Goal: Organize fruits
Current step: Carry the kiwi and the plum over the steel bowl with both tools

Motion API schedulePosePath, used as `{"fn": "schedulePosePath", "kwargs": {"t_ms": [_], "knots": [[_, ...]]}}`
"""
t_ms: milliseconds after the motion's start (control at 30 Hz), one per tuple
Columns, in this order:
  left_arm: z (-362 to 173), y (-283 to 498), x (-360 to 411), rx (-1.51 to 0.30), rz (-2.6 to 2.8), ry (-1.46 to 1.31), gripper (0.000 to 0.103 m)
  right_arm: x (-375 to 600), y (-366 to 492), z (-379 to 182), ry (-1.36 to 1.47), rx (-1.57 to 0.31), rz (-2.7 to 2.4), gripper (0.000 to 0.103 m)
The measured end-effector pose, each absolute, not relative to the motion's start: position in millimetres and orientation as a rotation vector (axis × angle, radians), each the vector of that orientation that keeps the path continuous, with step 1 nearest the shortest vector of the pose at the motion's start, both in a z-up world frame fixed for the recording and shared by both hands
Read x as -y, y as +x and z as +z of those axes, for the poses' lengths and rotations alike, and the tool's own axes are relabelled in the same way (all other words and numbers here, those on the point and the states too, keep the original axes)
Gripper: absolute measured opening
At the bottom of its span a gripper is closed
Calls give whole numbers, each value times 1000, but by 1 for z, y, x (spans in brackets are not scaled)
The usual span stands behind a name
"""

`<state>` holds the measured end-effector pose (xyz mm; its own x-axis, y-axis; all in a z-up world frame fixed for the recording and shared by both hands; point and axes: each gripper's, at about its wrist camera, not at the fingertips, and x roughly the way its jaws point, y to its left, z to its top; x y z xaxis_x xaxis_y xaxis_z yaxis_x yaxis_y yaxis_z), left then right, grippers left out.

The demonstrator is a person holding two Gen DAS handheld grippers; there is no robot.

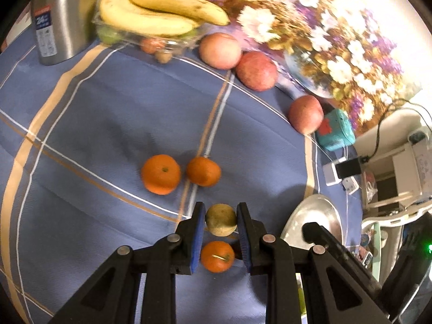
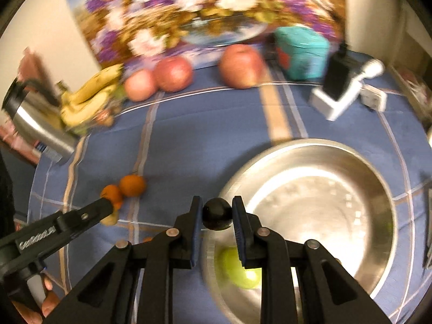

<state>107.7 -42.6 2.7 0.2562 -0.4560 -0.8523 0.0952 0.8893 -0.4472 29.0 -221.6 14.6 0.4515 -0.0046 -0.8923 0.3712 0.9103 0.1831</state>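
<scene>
My left gripper (image 1: pixel 220 222) is shut on a small yellow-green round fruit (image 1: pixel 220 220), held above the blue tablecloth. Below it lies a tangerine (image 1: pixel 217 256); two more tangerines (image 1: pixel 161 174) (image 1: pixel 203 171) lie just ahead. My right gripper (image 2: pixel 217 214) is shut on a small dark round fruit (image 2: pixel 217 214) over the left rim of the steel bowl (image 2: pixel 378 189). A green fruit (image 2: pixel 240 267) lies inside the bowl. Three red apples (image 1: pixel 220 50) (image 1: pixel 256 70) (image 1: pixel 305 114) line the back. Bananas (image 1: pixel 159 8) rest on a clear tray.
A steel thermos (image 1: pixel 60 19) stands at the back left. A floral painting (image 1: pixel 324 27) leans behind the apples. A teal box (image 1: pixel 336 129) and chargers with a phone (image 2: pixel 340 86) sit at the back right. The bowl's rim shows in the left wrist view (image 1: pixel 316 216).
</scene>
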Motion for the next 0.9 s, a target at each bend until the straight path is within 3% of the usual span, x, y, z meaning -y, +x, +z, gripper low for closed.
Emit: {"fn": "schedulePosePath", "kwargs": {"t_ms": [433,900], "knots": [[9,70,125,-1258,-588,-151,26,303,-16,9,486,-1081,-471,23],[-5,47,191,-1200,-693,36,26,323,-24,-1,528,-1094,-499,23]]}}
